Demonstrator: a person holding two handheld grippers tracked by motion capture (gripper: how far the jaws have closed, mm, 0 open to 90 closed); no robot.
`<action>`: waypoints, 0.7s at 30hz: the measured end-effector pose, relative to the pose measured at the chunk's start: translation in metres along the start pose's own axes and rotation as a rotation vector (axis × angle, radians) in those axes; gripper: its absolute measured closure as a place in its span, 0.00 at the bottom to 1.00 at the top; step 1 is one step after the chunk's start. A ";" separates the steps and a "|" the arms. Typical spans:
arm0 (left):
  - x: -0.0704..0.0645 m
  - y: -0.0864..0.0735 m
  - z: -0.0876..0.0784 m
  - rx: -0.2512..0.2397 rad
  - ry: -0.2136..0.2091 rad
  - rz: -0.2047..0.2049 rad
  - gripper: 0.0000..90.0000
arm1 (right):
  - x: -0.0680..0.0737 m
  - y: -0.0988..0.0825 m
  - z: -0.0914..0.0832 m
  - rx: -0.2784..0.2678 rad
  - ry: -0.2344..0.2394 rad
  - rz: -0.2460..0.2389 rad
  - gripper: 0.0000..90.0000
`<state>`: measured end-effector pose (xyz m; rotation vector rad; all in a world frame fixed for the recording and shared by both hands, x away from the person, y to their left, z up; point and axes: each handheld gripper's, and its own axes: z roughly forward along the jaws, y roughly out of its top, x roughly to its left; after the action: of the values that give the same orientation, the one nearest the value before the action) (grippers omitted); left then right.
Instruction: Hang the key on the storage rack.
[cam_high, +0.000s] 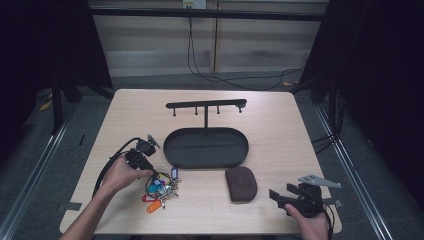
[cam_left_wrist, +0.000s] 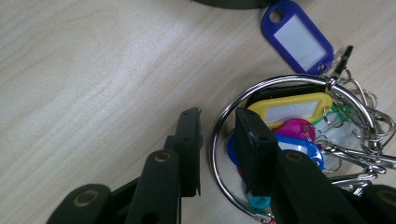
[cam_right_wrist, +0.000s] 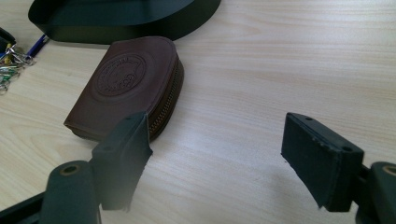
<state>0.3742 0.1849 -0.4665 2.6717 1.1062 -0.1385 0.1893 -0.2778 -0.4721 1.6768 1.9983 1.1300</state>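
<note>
A bunch of keys (cam_high: 161, 190) with coloured tags lies on the wooden table, threaded on a large metal ring (cam_left_wrist: 275, 84). A purple tag (cam_left_wrist: 299, 37) and a yellow tag (cam_left_wrist: 289, 109) lie among them. My left gripper (cam_left_wrist: 218, 126) points down at the bunch. Its jaws straddle the ring's wire with a gap on each side, so it is open. In the high view the left gripper (cam_high: 152, 175) sits at the bunch's upper left. My right gripper (cam_right_wrist: 219, 140) stands wide open just right of a brown zipped wallet (cam_right_wrist: 126, 84), with nothing between its jaws.
A black oval tray (cam_high: 170, 145) sits mid-table with a hook rack (cam_high: 206, 105) on a post rising behind it. The wallet (cam_high: 241, 183) lies in front of the tray's right end. My right gripper (cam_high: 277, 196) is near the table's front right edge.
</note>
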 end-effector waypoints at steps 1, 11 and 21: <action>0.000 0.000 0.000 -0.004 -0.001 -0.001 0.78 | 0.000 0.000 0.000 0.001 0.000 0.000 0.26; 0.000 0.007 0.001 0.005 -0.005 0.005 0.80 | 0.000 0.000 0.001 0.006 -0.003 -0.001 0.26; 0.001 0.016 0.003 0.026 0.000 0.005 0.76 | 0.000 0.000 0.001 0.008 -0.003 -0.002 0.26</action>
<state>0.3866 0.1741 -0.4665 2.6970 1.1054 -0.1526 0.1900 -0.2773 -0.4726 1.6791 2.0052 1.1195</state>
